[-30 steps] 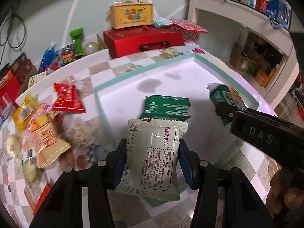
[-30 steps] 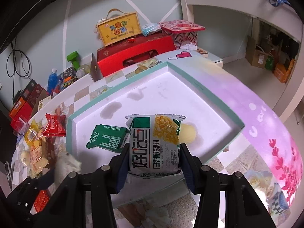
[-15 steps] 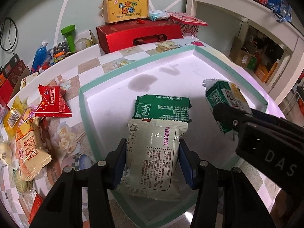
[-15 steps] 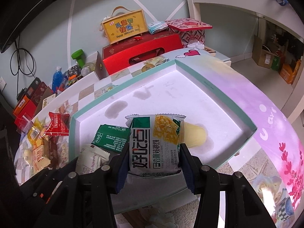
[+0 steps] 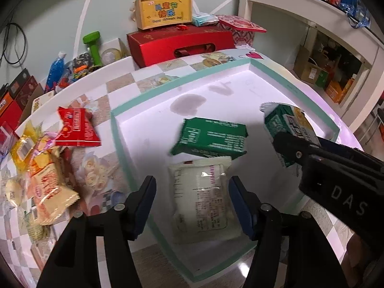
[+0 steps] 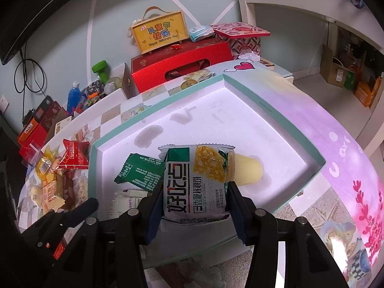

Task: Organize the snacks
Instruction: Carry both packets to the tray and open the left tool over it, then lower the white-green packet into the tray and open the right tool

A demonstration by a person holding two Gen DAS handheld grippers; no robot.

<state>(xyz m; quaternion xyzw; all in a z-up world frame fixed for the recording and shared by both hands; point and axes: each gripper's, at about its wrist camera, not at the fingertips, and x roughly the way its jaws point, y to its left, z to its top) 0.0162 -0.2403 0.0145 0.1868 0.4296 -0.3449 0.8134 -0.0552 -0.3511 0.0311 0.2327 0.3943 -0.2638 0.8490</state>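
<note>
Pale green wall (image 6: 72, 55) crossed by white lines, white shelving unit (image 6: 300, 2) at right, cardboard boxes (image 6: 336, 72) beneath it, dark monitor (image 6: 36, 12) upper left, black cables (image 6: 26, 72) hanging.

Tray (image 6: 276, 112) contents: two green packets (image 6: 140, 171) (image 6: 195, 184), one white packet (image 5: 204, 196), one jelly cup (image 6: 247, 171).

A home room: gift boxes (image 6: 180, 69), a dumbbell (image 6: 102, 70) and cluttered white shelving (image 5: 312, 7) surround the tiled table (image 5: 115, 88).
</note>
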